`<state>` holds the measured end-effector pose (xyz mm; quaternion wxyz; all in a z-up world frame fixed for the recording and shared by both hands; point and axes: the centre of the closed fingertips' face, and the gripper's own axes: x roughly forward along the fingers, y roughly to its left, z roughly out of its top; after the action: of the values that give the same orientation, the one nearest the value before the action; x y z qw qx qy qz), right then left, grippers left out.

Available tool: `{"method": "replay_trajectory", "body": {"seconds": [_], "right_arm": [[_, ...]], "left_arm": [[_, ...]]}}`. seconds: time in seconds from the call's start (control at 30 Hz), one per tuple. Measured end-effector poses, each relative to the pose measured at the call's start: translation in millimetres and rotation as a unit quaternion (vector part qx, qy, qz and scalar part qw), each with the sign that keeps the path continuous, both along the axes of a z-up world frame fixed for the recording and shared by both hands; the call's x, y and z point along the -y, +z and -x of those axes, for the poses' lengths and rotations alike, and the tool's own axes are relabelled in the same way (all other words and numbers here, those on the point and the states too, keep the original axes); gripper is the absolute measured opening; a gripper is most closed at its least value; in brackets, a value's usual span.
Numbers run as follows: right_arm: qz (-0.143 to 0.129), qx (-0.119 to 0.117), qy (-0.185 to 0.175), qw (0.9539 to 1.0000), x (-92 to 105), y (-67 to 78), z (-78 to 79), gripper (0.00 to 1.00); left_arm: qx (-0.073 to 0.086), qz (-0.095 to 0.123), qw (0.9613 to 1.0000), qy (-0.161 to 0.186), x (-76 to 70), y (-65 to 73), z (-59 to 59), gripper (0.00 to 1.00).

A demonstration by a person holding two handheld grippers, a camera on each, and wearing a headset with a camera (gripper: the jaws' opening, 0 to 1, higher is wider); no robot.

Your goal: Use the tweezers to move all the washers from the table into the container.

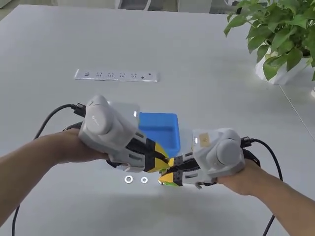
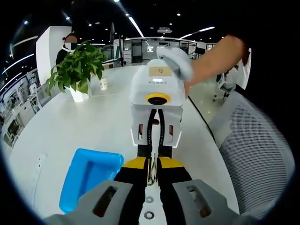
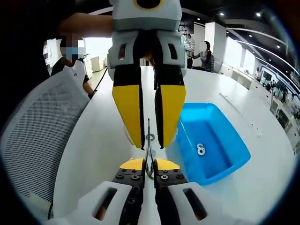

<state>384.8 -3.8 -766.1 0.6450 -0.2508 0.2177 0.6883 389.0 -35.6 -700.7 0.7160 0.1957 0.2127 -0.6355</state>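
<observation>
The thin metal tweezers (image 3: 149,133) run from my right gripper (image 3: 150,165), which is shut on their rear end, up between the yellow fingers of my left gripper (image 3: 150,140). The left gripper (image 2: 150,169) pinches them closely from both sides. In the head view the left gripper (image 1: 164,163) and right gripper (image 1: 168,178) meet tip to tip just in front of the blue container (image 1: 160,129). Two washers (image 1: 128,179) (image 1: 143,180) lie on the table near the tips, also seen as washers (image 2: 149,199) below my left jaws. Two washers (image 3: 200,149) lie inside the container (image 3: 220,159).
A white power strip (image 1: 116,75) lies further back on the white table (image 1: 59,39). A potted plant (image 1: 278,34) stands at the far right. A mesh office chair (image 2: 255,154) sits beside the table. People stand in the background.
</observation>
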Motion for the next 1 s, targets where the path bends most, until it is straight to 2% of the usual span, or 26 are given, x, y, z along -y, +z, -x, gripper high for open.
{"method": "replay_trajectory", "body": {"seconds": [0.1, 0.17, 0.2, 0.27, 0.37, 0.43, 0.5, 0.67, 0.83, 0.9, 1.0], "right_arm": [[0.001, 0.002, -0.001, 1.0, 0.0, 0.4, -0.9, 0.07], [0.001, 0.002, -0.002, 1.0, -0.6, 2.3, -1.8, 0.07], [0.001, 0.001, -0.002, 1.0, -1.1, 4.6, -1.5, 0.07], [-0.002, 0.002, -0.003, 1.0, -2.0, 9.1, -2.1, 0.07], [-0.005, -0.003, -0.003, 1.0, -3.0, 16.8, -3.6, 0.07], [-0.006, -0.003, -0.003, 1.0, -3.5, 22.2, -4.5, 0.07], [-0.005, -0.003, 0.0, 1.0, -3.5, 26.1, -4.6, 0.07], [-0.012, -0.002, -0.001, 0.9999, -4.8, 39.1, -8.1, 0.07], [-0.019, 0.0, -0.001, 0.9998, -7.1, 56.2, -13.5, 0.07], [-0.014, 0.004, 0.003, 0.9999, -7.1, 58.6, -15.8, 0.08], [-0.016, 0.009, 0.005, 0.9998, -8.5, 66.0, -20.3, 0.08]], "left_arm": [[0.002, 0.001, 1.0, 0.005, -3.5, 2.6, -1.0, 0.16], [-0.003, 0.007, 0.9999, 0.014, -5.5, 5.4, -0.8, 0.21], [-0.007, 0.01, 0.9997, 0.019, -6.7, 6.5, -0.3, 0.24], [-0.004, 0.014, 0.9997, 0.02, -8.2, 8.0, 1.5, 0.25], [-0.012, 0.017, 0.9992, 0.033, -12.4, 9.4, 3.2, 0.31], [-0.006, 0.025, 0.999, 0.038, -15.0, 12.8, 3.8, 0.32], [-0.013, 0.033, 0.9982, 0.048, -17.3, 15.3, 3.4, 0.34], [-0.008, 0.045, 0.9964, 0.071, -26.3, 21.7, 0.5, 0.43], [-0.011, 0.055, 0.9937, 0.097, -33.5, 26.0, -1.5, 0.56], [-0.005, 0.061, 0.9927, 0.104, -36.2, 28.1, -1.7, 0.58], [-0.005, 0.064, 0.9916, 0.113, -40.2, 29.2, -1.6, 0.58]]}}
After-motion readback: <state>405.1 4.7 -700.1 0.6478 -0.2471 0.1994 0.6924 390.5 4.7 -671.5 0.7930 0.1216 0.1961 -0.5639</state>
